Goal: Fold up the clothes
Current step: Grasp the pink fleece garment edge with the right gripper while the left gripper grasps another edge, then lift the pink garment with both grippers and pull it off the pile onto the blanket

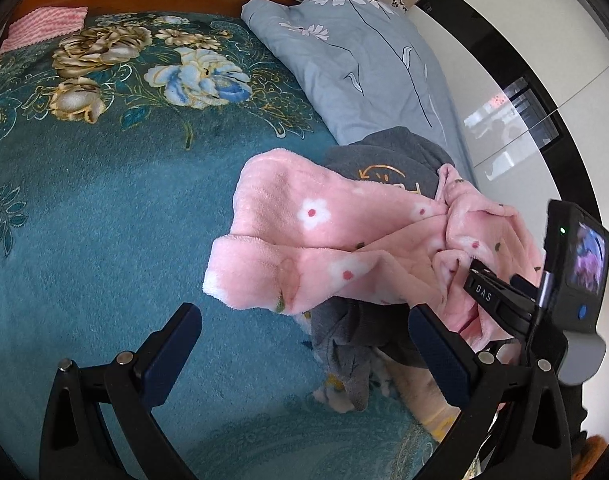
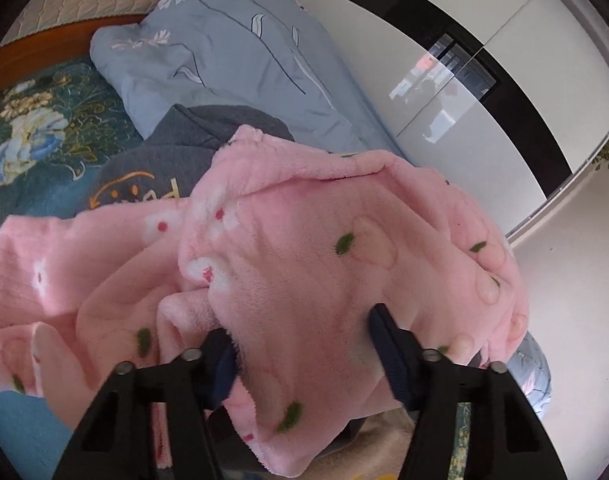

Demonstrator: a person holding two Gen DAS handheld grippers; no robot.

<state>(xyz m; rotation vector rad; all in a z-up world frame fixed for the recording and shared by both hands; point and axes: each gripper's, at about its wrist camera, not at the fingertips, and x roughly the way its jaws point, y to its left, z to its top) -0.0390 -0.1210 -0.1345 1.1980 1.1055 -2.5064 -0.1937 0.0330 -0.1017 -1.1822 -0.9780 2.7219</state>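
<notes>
The left gripper (image 1: 304,344) hung with jaws spread over the teal floral bed cover (image 1: 104,200). Only its view showed the pink folded cloth (image 1: 44,26) far left. The right gripper (image 2: 304,356) pinched the pink fleece garment (image 2: 304,248), draped over a grey sweatshirt (image 2: 144,168) near the blue pillow (image 2: 232,60).

Open bed: teal floral blanket (image 1: 104,220) lies bare across its left and near side.
Right edge: pink fleece garment (image 1: 324,248) heaped over grey sweatshirt (image 1: 388,160).
Far right corner: blue quilt (image 1: 364,60).
Far left corner: pink towel (image 1: 44,26).
</notes>
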